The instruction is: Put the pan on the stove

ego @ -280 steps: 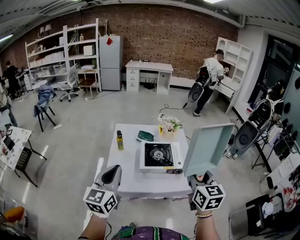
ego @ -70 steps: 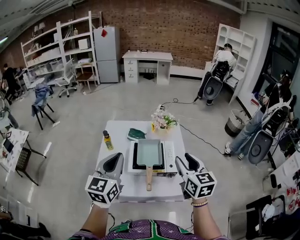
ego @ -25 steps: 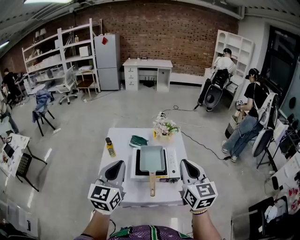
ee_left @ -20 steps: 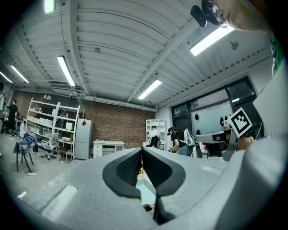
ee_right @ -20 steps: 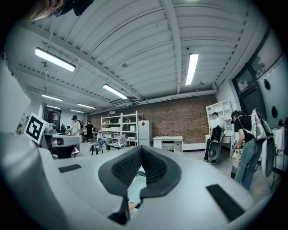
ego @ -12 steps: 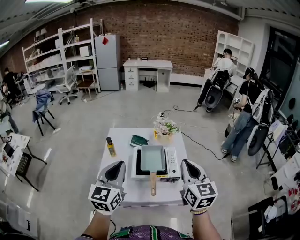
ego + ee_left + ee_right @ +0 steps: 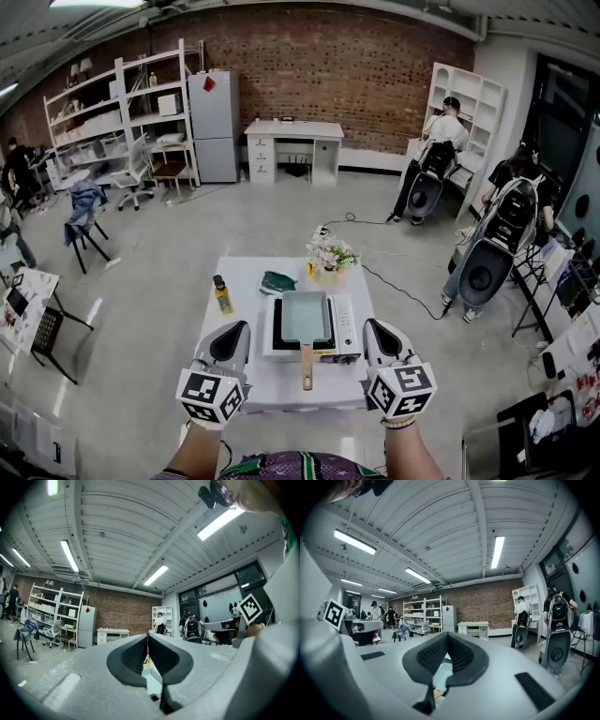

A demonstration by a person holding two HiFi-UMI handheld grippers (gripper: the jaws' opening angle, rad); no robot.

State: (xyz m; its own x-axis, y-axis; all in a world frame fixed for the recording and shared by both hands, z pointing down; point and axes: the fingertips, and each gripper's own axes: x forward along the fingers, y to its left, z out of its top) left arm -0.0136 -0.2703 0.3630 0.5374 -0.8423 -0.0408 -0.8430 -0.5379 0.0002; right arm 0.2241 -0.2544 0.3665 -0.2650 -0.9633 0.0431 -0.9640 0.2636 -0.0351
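Left hand-held gripper [image 7: 231, 330] and right hand-held gripper [image 7: 374, 328] hover side by side, jaws together, both empty.

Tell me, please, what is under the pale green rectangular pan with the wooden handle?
A white tabletop stove, its black top showing at the pale green rectangular pan's left edge. The middle of that top is covered by the pan.

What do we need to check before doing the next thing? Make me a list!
1. Pale green rectangular pan sits on the white tabletop stove: ok.
2. Its wooden handle points toward the person, touched by neither claw: ok.
3. Left claw shut and empty: ok.
4. Right claw shut and empty: ok.
5. Small yellow bottle stands apart from the stove: ok.
6. Stove burner off: cannot tell.
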